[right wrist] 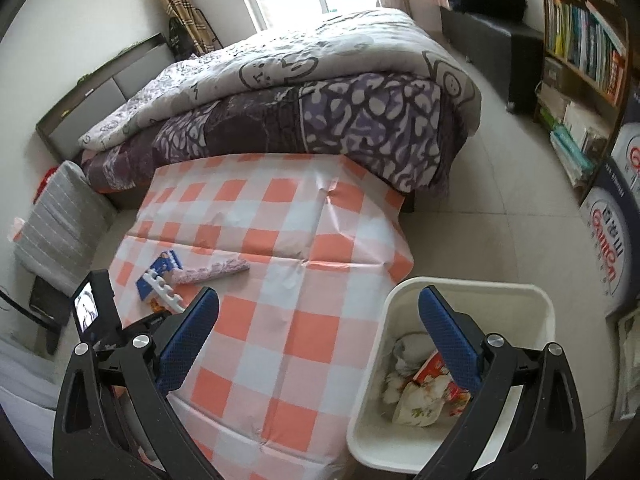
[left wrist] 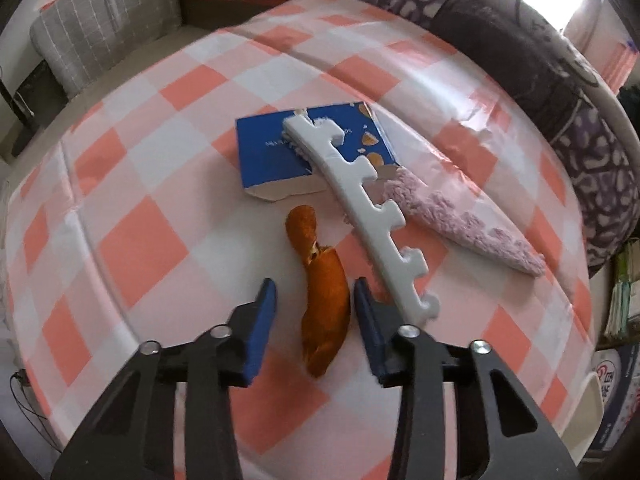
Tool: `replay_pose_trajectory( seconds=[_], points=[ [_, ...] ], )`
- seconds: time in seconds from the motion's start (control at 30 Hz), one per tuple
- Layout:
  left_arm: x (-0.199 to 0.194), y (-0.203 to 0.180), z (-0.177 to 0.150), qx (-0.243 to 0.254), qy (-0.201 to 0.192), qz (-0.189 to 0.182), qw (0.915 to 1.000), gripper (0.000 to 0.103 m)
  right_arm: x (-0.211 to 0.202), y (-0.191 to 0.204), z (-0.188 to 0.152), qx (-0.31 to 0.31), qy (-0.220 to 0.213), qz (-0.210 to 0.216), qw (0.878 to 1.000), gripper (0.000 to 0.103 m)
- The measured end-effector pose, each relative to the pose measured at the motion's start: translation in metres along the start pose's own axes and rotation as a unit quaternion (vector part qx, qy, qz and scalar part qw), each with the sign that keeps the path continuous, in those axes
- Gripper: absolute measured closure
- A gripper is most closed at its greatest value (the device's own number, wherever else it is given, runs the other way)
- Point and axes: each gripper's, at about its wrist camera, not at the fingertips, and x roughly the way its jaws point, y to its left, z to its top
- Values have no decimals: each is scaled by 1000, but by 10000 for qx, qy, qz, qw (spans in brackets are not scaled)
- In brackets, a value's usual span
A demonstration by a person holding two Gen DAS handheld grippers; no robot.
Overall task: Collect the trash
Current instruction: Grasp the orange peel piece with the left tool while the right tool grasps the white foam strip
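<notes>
A: Now, left wrist view first. What do you have?

B: I have the left gripper (left wrist: 314,298) spread wide, straddling the peel (left wrist: 323,300) on the table (left wrist: 132,248). Nothing is gripped yet. Beyond the peel lie a foam strip (left wrist: 372,216), a blue carton (left wrist: 276,152) under it, and a pink fuzzy piece (left wrist: 472,228).

A: Right wrist view?

B: I have the right gripper (right wrist: 318,304) open and empty, hanging above the table edge and the bin (right wrist: 472,286). The bin already holds several wrappers (right wrist: 424,392).

A: Progress?

B: I judge it partly done: some trash binned, four pieces left on the table.

A: Limits?

B: The carton print is unreadable. The right finger (right wrist: 448,340) covers part of the bin contents, and the peel is hidden in that view.
</notes>
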Motion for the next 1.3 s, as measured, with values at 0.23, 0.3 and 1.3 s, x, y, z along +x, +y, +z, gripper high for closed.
replay_pose_trajectory(
  seconds=[0.23,0.3,1.3],
  points=[
    [-18,18,-10,86,-59,-234,9997,86,13,15,-5,-167,114,-29,9998,7],
    [-41,38,-20,-75,-122,-464,9988,86,14,29,-9,-347,75,31,9994,7],
    [-199,195,-69,-580,-1503,-527,9855,86,199,267,-65,-3111,1268,987,9367,82]
  ],
)
